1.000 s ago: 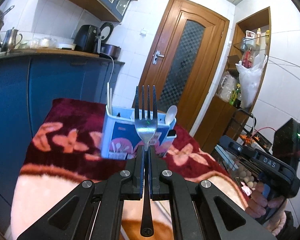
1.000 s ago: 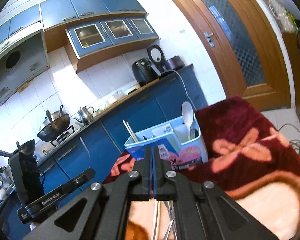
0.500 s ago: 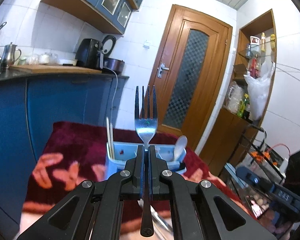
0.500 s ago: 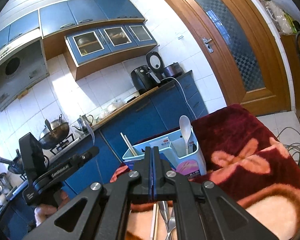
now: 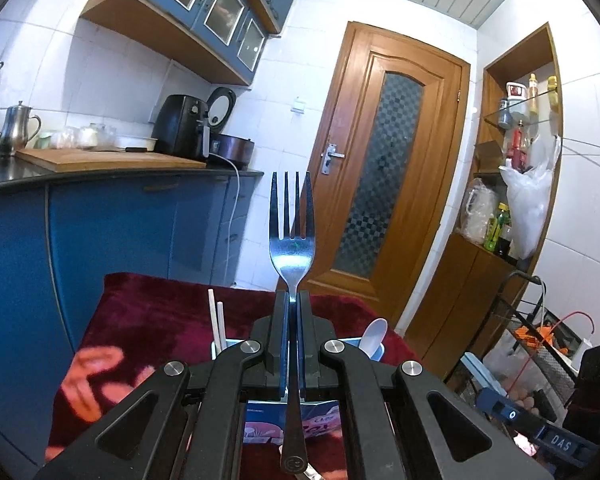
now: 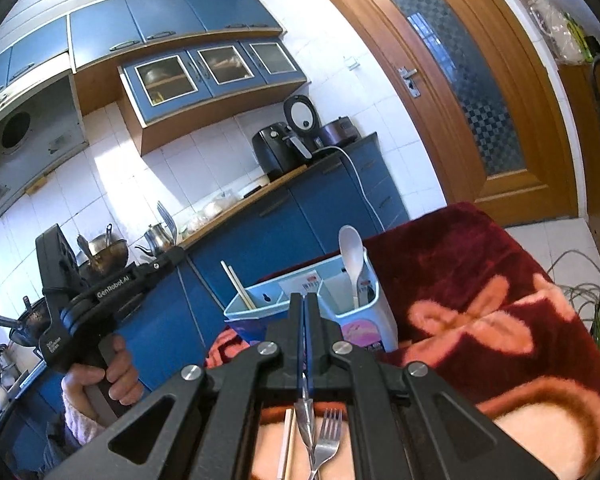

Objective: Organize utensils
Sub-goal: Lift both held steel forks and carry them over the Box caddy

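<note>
Glossy metal fork [image 5: 292, 240], plush cloth blanket [image 6: 480, 280], seemingly plastic holder [image 6: 376, 312]

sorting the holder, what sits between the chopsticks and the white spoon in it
In the right wrist view, a bare middle compartment of the light blue plastic utensil holder lies between the pale chopsticks and the white plastic spoon; only dividers show there.

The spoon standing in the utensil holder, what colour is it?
White. The spoon stands upright in the holder's right compartment, clearest in the right wrist view.

Utensil holder [image 6: 352, 312] on blanket [image 6: 480, 280], spoon [image 6: 350, 252] in right compartment, chopsticks [image 6: 236, 284] in left
</note>
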`<state>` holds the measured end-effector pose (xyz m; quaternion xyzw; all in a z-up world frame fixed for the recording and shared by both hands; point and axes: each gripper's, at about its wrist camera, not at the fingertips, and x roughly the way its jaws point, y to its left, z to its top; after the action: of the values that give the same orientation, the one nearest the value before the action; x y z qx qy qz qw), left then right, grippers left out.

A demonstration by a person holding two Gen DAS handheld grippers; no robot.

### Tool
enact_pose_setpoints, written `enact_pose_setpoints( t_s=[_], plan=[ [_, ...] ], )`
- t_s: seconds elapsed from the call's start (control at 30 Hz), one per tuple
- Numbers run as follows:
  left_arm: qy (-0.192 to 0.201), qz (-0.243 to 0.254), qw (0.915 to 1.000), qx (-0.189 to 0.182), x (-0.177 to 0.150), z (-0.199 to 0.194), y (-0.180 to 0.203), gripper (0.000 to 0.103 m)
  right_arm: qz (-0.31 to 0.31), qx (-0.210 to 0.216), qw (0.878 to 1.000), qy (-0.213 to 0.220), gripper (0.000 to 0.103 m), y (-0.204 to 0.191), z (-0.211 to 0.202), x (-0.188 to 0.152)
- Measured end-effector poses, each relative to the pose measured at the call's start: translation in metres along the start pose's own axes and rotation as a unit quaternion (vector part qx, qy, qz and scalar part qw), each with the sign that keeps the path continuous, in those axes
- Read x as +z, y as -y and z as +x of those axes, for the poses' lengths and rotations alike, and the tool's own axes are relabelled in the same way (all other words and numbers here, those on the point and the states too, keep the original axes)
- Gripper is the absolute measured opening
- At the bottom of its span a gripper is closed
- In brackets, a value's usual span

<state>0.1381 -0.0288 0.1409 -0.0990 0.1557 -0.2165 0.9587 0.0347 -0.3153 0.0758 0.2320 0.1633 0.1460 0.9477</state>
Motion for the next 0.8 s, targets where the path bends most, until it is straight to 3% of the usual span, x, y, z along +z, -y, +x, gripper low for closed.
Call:
enact_pose_setpoints(
  t_s=[0.2,0.43,0.57,0.8],
  plan=[
    [0.021,0.001,0.9997,0.013,0.010,0.007,-0.001,0.003,-0.010,-0.018,0.999,-0.039,0.003,0.002,0.011,-0.005],
    [0.057,-0.001,0.9975,0.041,0.023,0.018,-0.010,0.003,-0.006,-0.045,0.991,-0.125,0.007,0.014,0.037,-0.028],
    [0.082,0.003,0.9946,0.063,0.025,0.026,-0.012,0.003,-0.005,-0.056,0.987,-0.150,0.021,0.019,0.046,-0.038],
    [0.093,0.006,0.9914,0.092,0.006,0.046,-0.017,0.003,-0.011,-0.058,0.982,-0.181,0.028,0.022,0.057,-0.048]
  ],
)
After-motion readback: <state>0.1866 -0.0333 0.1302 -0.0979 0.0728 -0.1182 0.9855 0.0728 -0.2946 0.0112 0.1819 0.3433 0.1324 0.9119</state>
